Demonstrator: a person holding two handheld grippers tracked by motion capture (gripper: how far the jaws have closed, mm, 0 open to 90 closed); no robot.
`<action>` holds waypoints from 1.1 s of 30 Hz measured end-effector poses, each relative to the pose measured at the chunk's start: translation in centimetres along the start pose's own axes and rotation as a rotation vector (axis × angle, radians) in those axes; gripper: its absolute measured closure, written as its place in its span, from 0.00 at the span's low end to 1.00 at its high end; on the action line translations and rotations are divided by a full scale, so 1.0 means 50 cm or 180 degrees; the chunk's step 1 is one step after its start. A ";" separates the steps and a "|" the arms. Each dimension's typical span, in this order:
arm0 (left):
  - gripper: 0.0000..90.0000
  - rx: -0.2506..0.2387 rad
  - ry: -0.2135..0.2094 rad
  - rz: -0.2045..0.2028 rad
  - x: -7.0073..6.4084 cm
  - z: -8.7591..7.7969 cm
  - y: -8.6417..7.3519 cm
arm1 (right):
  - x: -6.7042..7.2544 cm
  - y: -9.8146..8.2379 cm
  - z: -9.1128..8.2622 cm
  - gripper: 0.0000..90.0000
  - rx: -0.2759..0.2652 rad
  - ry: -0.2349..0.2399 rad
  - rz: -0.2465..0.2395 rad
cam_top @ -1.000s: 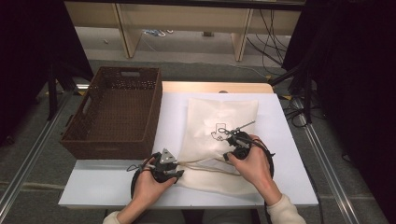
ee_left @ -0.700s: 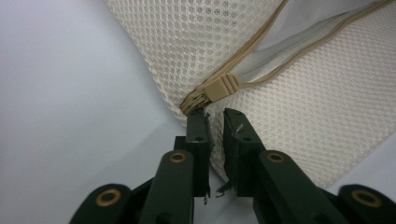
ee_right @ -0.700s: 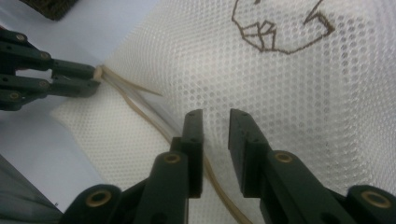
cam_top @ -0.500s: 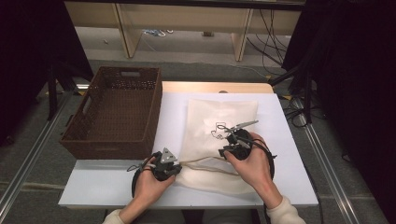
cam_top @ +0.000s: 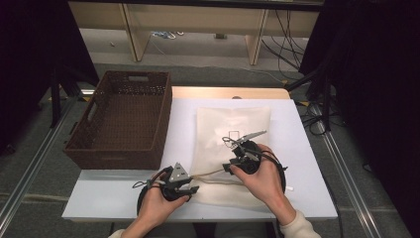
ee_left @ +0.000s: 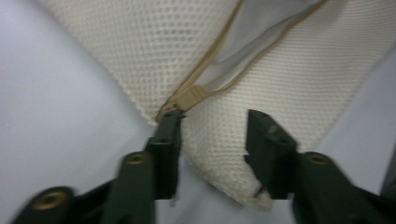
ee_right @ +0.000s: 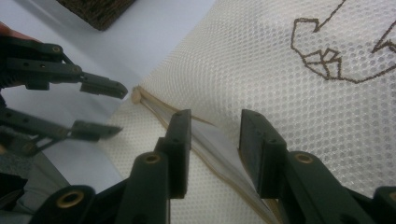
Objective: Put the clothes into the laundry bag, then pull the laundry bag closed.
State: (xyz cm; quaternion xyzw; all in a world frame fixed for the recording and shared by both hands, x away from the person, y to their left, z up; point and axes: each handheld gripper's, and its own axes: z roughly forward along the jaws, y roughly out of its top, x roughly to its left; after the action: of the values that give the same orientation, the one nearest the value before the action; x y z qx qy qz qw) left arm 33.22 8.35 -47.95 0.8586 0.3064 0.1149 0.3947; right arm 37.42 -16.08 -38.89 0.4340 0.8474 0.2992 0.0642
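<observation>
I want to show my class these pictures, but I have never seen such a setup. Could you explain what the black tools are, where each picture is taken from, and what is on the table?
A person holds a hand-held two-jaw gripper in each hand: the left gripper and the right gripper. One camera looks down from above; two more ride on the grippers and look along their black jaws.

On the white table lie a cream mesh bag with a zipper and a brown wicker basket. Both grippers' jaws have just been opening. Neither pinches anything; they stand apart over the bag's partly open zipper edge.

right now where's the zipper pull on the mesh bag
In the left gripper view the zipper pull sits at the mesh bag's corner, just above the left gripper's left fingertip.
</observation>
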 end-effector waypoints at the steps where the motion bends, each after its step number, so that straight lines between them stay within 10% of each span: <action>1: 0.52 -0.0041 -0.0026 -0.0003 -0.002 -0.003 -0.002 | -0.002 0.000 0.002 0.71 -0.0014 0.0002 -0.0045; 12: 0.28 -0.0166 0.0206 -0.0018 0.002 -0.040 -0.011 | -0.001 0.000 0.012 0.70 0.0019 0.0089 0.0038; 33: 0.23 -0.0339 0.0291 -0.0265 0.010 -0.037 -0.021 | 0.003 0.004 0.015 0.70 0.0008 0.0157 0.0114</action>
State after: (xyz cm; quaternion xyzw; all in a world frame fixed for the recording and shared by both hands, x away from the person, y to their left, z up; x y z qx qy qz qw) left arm 32.34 10.29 -47.52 0.8168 0.3530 0.1537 0.4298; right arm 37.75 -15.56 -39.38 0.4416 0.8412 0.3098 0.0374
